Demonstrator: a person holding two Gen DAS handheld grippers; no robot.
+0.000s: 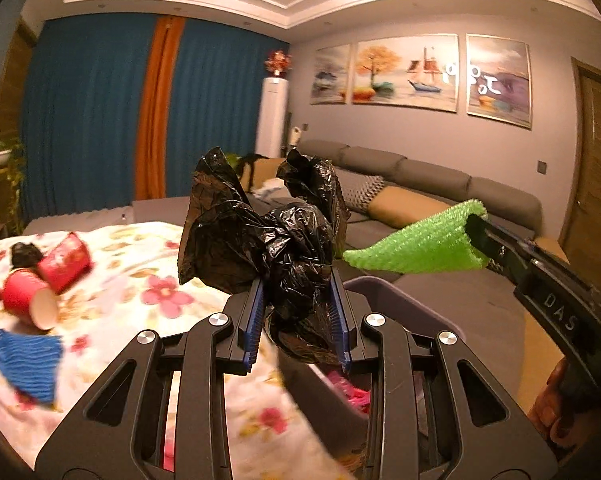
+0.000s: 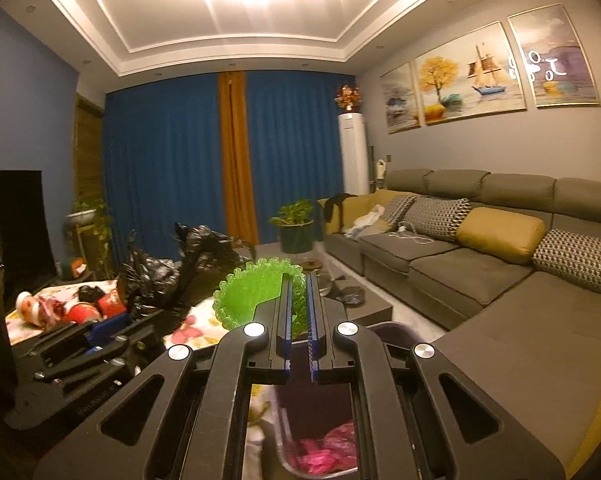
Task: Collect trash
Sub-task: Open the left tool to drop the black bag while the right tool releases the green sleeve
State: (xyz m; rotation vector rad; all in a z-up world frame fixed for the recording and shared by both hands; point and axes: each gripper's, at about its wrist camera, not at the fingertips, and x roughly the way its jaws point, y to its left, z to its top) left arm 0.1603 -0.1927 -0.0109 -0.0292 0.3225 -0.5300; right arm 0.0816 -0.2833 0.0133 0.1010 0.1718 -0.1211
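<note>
A crumpled black plastic bag (image 1: 284,240) sat pinched between the narrowly parted fingers of the left gripper (image 1: 296,320), while the right gripper (image 2: 299,320), its jaws all but closed, clamped the edge of a green foam sheet (image 2: 256,296); both pieces of trash were held above a dark bin (image 1: 400,300) already holding pink scraps (image 2: 324,452). The step in hand looked to be the drop: each load appeared ready to be brought over the bin's mouth and let go, the bag needing a wider opening to fall free. More litter waited on the floral cloth (image 1: 140,272) to the left, including red paper cups (image 1: 44,280), a blue knitted piece (image 1: 24,360) and another small black wad (image 1: 24,254). A grey sofa (image 2: 480,264) with patterned cushions ran along the wall on the right. The two grippers, close together over the bin, seemed the likeliest things to get in each other's way.
</note>
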